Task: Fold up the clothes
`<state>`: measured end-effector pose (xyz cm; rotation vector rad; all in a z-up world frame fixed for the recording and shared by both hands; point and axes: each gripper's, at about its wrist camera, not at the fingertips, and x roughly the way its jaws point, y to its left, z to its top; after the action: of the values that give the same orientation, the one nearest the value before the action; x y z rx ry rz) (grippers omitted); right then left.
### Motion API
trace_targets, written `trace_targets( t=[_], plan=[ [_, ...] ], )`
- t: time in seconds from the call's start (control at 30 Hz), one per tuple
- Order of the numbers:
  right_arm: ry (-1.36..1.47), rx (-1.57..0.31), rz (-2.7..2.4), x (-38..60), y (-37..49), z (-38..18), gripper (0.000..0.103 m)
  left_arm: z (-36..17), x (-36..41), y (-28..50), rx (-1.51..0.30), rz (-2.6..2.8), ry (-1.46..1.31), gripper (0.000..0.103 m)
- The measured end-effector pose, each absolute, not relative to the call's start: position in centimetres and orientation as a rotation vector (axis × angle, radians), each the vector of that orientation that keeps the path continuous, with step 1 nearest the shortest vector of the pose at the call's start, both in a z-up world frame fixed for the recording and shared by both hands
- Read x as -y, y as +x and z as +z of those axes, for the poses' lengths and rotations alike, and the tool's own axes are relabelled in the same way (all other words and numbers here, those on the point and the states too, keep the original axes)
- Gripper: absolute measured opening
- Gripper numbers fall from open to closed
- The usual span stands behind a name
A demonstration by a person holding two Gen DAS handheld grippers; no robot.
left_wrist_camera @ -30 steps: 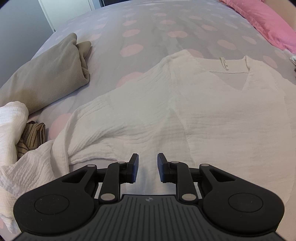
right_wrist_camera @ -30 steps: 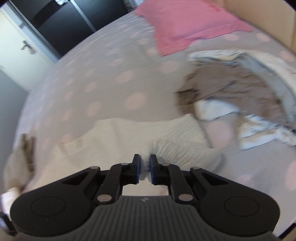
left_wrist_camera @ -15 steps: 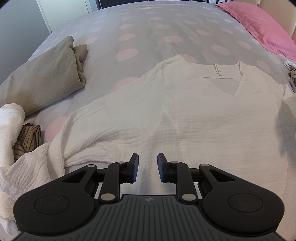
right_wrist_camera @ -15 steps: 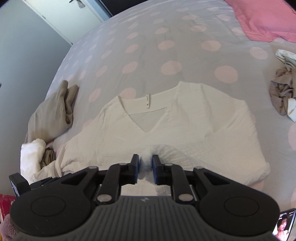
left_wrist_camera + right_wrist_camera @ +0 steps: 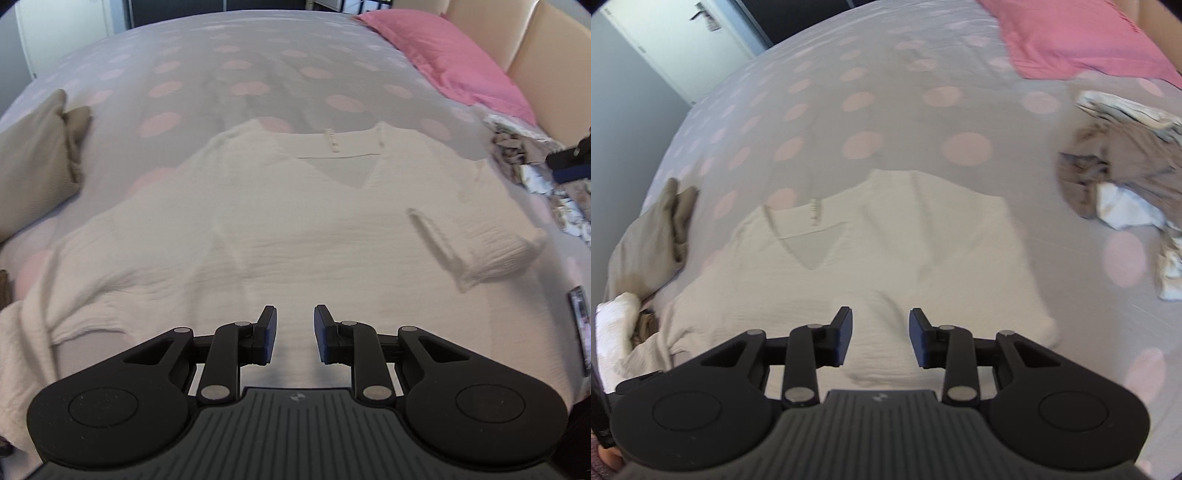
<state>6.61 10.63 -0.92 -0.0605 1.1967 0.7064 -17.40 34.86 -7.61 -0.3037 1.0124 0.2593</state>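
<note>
A white crinkled V-neck top [image 5: 303,221] lies flat on the polka-dot bed, neck away from me; it also shows in the right wrist view [image 5: 871,258]. Its right sleeve [image 5: 491,247] is folded inward over the body. Its left sleeve [image 5: 74,302] stretches out to the left. My left gripper [image 5: 294,332] is open and empty above the top's lower hem. My right gripper [image 5: 881,334] is open and empty above the lower right part of the top.
A beige garment [image 5: 33,170] lies at the left, with a white cloth [image 5: 613,325] and a striped item near it. A crumpled brown and white pile [image 5: 1123,177] lies at the right. A pink pillow [image 5: 447,59] is at the far right. A phone [image 5: 580,325] lies at the right edge.
My right gripper was shut on the right sleeve, carried it over the body, and has opened and let it go. The left gripper has shifted right along the hem, still open.
</note>
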Motion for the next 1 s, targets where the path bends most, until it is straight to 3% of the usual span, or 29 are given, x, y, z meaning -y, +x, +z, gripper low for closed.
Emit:
trace_targets(
  t=[0.4,1.0],
  plan=[
    [-0.077,-1.236,0.553,-2.8,9.2,-3.6,0.038,-9.8,-30.1,-10.0,-1.004,0.118,-0.498,0.043],
    [-0.119,-1.256,0.578,-1.5,10.8,-6.8,0.044,-14.4,-27.9,-4.2,-1.024,0.181,-0.658,0.044]
  ],
)
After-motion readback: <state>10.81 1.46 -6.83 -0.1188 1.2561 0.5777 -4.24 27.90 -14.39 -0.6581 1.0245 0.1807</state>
